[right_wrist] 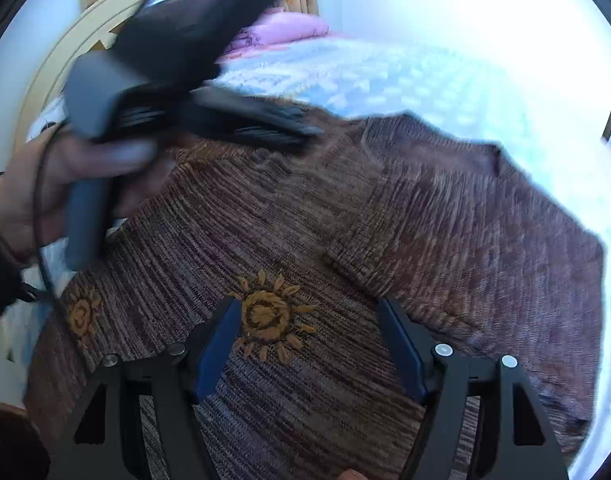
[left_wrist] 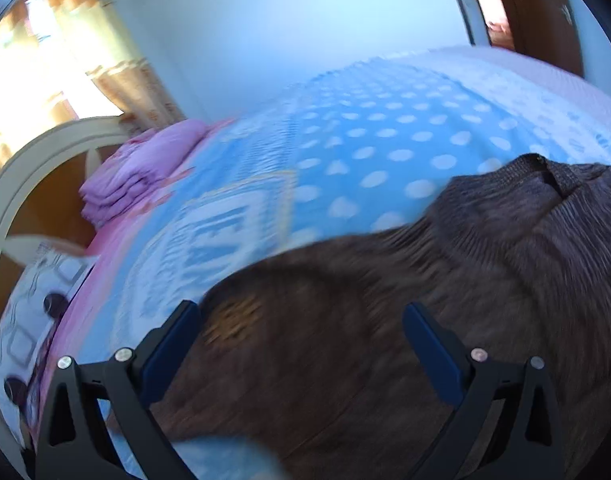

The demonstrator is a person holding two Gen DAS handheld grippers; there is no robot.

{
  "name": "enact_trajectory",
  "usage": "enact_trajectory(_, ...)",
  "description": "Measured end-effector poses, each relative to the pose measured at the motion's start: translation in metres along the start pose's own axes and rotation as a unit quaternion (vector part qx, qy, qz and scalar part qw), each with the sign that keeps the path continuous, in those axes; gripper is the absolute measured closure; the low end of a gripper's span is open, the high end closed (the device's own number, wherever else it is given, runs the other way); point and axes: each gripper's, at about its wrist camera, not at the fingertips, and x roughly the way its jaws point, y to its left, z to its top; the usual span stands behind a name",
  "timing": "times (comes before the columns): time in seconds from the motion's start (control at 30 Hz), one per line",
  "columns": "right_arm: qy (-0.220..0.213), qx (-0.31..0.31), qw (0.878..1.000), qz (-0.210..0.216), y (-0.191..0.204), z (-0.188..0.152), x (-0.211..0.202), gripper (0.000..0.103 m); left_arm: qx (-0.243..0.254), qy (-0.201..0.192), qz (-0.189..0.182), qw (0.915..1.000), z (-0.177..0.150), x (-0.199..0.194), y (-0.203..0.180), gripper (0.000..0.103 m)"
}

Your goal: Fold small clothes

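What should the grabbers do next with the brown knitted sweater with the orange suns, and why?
Probably lower the open left gripper onto the near edge of the brown knitted sweater and pinch it. The sweater lies spread on the blue dotted bedspread, and the right gripper hovers open over an embroidered orange sun, holding nothing.

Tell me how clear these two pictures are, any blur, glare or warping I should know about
Left wrist view: motion blur smears the brown knit sweater and the dotted blue bedspread; the curtained window is overexposed; the fisheye bends the bed's edge. Right wrist view: the sweater's embroidered sun is sharp, the left gripper and hand are blurred, and the wall and far bedspread are washed out white.
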Motion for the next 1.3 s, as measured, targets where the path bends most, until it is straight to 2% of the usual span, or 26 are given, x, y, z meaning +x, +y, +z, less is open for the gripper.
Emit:
enact_trajectory(0.07,-0.012,0.001,1.0,-0.011,0.0,-0.003,0.0,0.031,-0.018,0.01,0.005,0.9998,-0.02,-0.007,0.028,0.0)
enact_trajectory(0.13,0.022,0.015,1.0,0.002,-0.001,-0.01,0.015,0.029,-0.04,0.019,0.016,0.9989,-0.042,-0.012,0.058,0.0)
enact_trajectory(0.2,0.013,0.005,1.0,-0.004,0.0,-0.01,0.011,0.027,-0.066,0.036,0.035,0.9965,-0.066,-0.017,0.086,0.0)
enact_trajectory(0.27,0.016,-0.002,1.0,-0.011,0.005,-0.014,0.009,0.025,-0.099,0.058,0.055,0.9919,-0.089,-0.014,0.117,0.0)
enact_trajectory(0.33,0.018,-0.003,1.0,-0.009,0.006,-0.015,0.011,0.023,-0.136,0.082,0.061,0.9854,-0.109,-0.008,0.145,0.004)
enact_trajectory(0.4,0.019,-0.004,1.0,-0.01,0.007,-0.009,0.014,0.022,-0.177,0.103,0.05,0.9775,-0.124,-0.002,0.164,0.013)
enact_trajectory(0.47,0.018,-0.006,1.0,-0.014,0.006,-0.006,0.018,0.022,-0.216,0.117,0.024,0.969,-0.134,0.005,0.177,0.029)
enact_trajectory(0.53,0.017,-0.006,1.0,-0.016,0.006,-0.005,0.02,0.022,-0.25,0.123,0.005,0.9603,-0.139,0.01,0.184,0.037)
enact_trajectory(0.7,0.015,-0.01,0.999,-0.026,0.008,-0.008,0.018,0.02,-0.343,0.121,-0.035,0.9309,-0.141,0.02,0.196,0.037)
enact_trajectory(0.83,0.015,-0.011,0.999,-0.03,0.008,-0.007,0.018,0.019,-0.401,0.116,-0.04,0.9078,-0.134,0.038,0.205,0.037)
enact_trajectory(0.93,0.014,-0.01,0.999,-0.032,0.008,-0.008,0.018,0.018,-0.428,0.104,-0.033,0.8971,-0.132,0.047,0.216,0.037)
enact_trajectory(1.0,0.013,-0.01,0.999,-0.033,0.008,-0.008,0.017,0.018,-0.432,0.099,-0.025,0.8959,-0.129,0.052,0.218,0.04)
enact_trajectory(1.03,0.013,-0.01,0.999,-0.034,0.008,-0.008,0.017,0.018,-0.427,0.097,-0.02,0.899,-0.127,0.055,0.217,0.046)
enact_trajectory(1.1,0.013,-0.01,0.999,-0.034,0.008,-0.008,0.017,0.018,-0.416,0.093,-0.018,0.9044,-0.126,0.056,0.215,0.069)
enact_trajectory(1.13,0.013,-0.009,0.999,-0.034,0.008,-0.008,0.017,0.018,-0.415,0.094,-0.036,0.9044,-0.125,0.058,0.215,0.096)
enact_trajectory(1.2,0.012,-0.009,0.999,-0.033,0.008,-0.008,0.017,0.018,-0.42,0.092,-0.052,0.9014,-0.125,0.057,0.219,0.095)
enact_trajectory(1.3,0.012,-0.008,0.999,-0.033,0.007,-0.008,0.017,0.018,-0.419,0.073,-0.061,0.9028,-0.119,0.045,0.224,0.095)
